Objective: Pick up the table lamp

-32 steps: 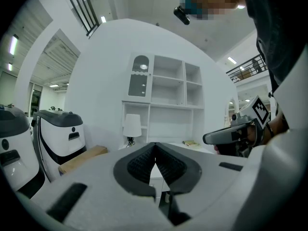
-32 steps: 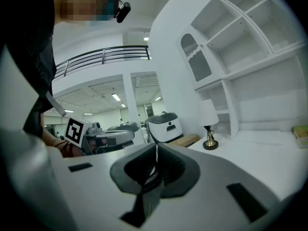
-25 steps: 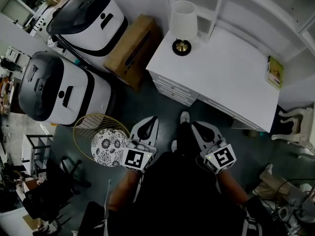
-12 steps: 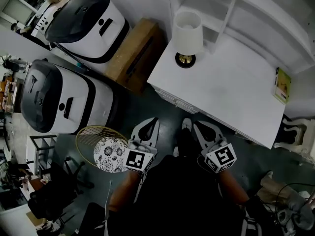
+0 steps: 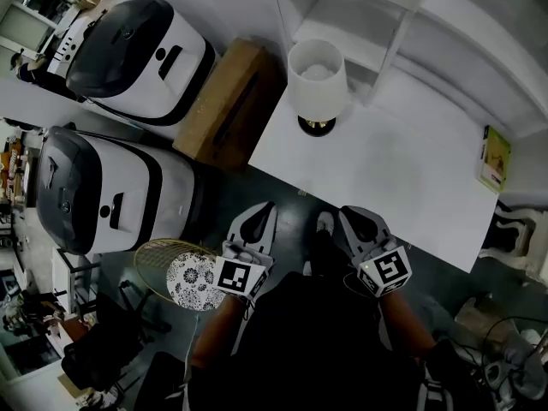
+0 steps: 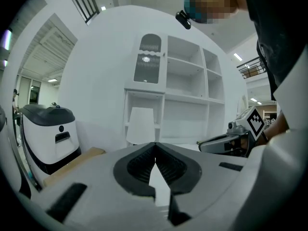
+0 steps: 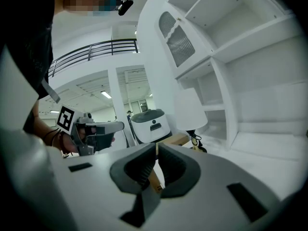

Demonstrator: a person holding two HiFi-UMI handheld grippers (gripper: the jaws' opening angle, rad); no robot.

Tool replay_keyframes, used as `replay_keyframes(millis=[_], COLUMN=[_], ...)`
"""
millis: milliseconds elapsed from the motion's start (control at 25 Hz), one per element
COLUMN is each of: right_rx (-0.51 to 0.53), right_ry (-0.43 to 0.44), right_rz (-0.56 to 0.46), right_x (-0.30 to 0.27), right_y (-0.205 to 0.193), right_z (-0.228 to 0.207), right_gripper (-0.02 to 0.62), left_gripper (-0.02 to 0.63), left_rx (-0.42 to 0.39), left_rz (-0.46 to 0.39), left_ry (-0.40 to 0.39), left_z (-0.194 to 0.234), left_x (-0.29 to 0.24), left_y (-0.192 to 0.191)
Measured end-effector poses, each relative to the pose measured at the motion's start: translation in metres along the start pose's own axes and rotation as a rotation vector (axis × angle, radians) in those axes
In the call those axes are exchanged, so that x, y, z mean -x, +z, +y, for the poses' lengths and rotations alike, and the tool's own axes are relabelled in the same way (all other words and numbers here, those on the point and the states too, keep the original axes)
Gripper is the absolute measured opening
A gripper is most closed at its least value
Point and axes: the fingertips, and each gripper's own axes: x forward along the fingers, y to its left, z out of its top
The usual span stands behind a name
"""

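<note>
A cardboard box [image 5: 229, 105] lies beside the white desk [image 5: 402, 178] (green booklet [image 5: 494, 158] on it).

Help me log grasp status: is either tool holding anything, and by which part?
Nothing is held: left tool and right tool are shut on nothing; the table lamp stands untouched.

**Supports and what they carried**

White desk [image 5: 402, 178] filled the upper right of the head view. Table lamp [image 5: 318, 80] stood upright at its upper-left corner; green booklet [image 5: 495, 158] lay at the right edge. Dark floor [image 5: 287, 197] carried a cardboard box [image 5: 229, 105] just beside the desk, with two white-and-black machines [image 5: 107, 187] further left.
</note>
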Motion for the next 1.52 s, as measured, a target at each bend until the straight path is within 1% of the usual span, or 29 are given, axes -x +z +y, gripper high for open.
replay_keyframes(millis=[120,320,480,640,760,880,1040,1280,1400,1520], right_rx=[-0.012,0.007,0.023,0.007,0.004,0.000,0.017,0.054,0.060,0.074], right_ry=[-0.005,-0.004,0.020,0.015,-0.002,-0.021,-0.056,-0.075,-0.089,-0.098], right_rz=[0.007,0.031,0.069,0.079,0.067,0.061,0.057,0.019,0.013,-0.004], right_x=[-0.012,-0.040,-0.063,-0.082,-0.096,-0.114,-0.136,-0.167,-0.176,-0.184], right_y=[0.000,0.001,-0.006,-0.011,-0.016,-0.024,-0.032,-0.045,-0.053,-0.057], right_z=[-0.016,-0.042,-0.054,-0.065,-0.073,-0.083,-0.097,-0.120,-0.135,-0.149], right_gripper=[0.035,0.035,0.035,0.037,0.037,0.037,0.037,0.038,0.041,0.066], left_gripper=[0.017,0.017,0.017,0.017,0.017,0.018,0.018,0.018,0.018,0.018], left_rx=[-0.004,-0.018,0.004,0.021,0.036,0.032,0.083,0.055,0.059,0.057], left_rz=[-0.004,-0.022,0.003,0.034,0.048,0.041,0.032,0.013,0.009,0.003], left_ry=[0.006,-0.004,0.008,-0.004,-0.018,-0.034,-0.045,-0.056,-0.066,-0.092], left_z=[0.010,0.020,0.032,0.042,0.049,0.058,0.073,0.081,0.078,0.075], left_x=[-0.015,-0.045,-0.061,-0.075,-0.084,-0.092,-0.104,-0.129,-0.139,-0.147], left_y=[-0.002,0.002,-0.011,-0.025,-0.033,-0.040,-0.054,-0.068,-0.077,-0.086])
